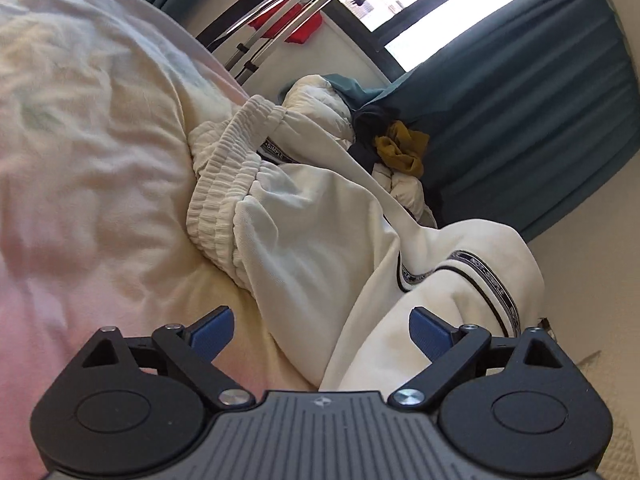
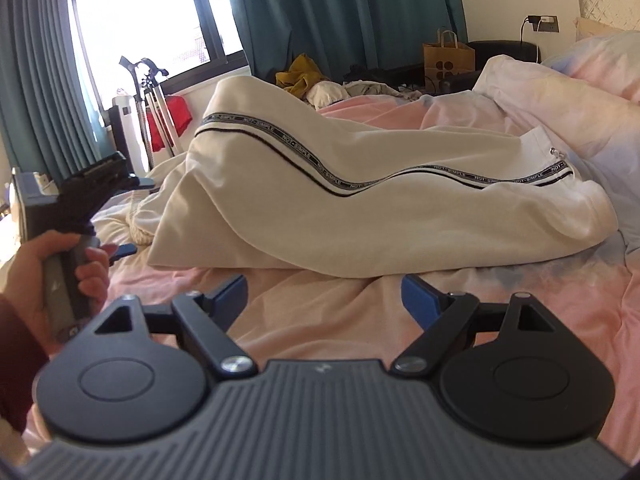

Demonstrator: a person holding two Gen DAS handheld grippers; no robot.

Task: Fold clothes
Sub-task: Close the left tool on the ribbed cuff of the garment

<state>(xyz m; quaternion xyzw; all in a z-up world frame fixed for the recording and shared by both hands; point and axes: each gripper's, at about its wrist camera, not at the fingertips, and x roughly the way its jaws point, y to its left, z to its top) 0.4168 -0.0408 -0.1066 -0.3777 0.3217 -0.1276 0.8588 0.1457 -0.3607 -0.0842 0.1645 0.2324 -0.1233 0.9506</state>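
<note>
Both grippers w/ fingers spread wide, gripping nothing: left gripper (image 1: 320, 330) hovering just over white trousers (image 1: 312, 240), right gripper (image 2: 324, 300) sitting near them. Trousers lying rumpled across pink bed (image 2: 520, 300), ribbed waistband (image 1: 224, 184) bunching up.

Bright daylight pours through the window (image 2: 132, 20), framed by teal curtains (image 2: 344, 16) hanging to either side. Below it runs a pale wall (image 2: 500, 4) with a power outlet (image 2: 545, 23), charger plugged in. A brown paper bag (image 2: 448, 60) stands by the wall beside a dark low stool (image 2: 504, 50). The bed (image 2: 560, 312) wears rumpled pink bedding.
</note>
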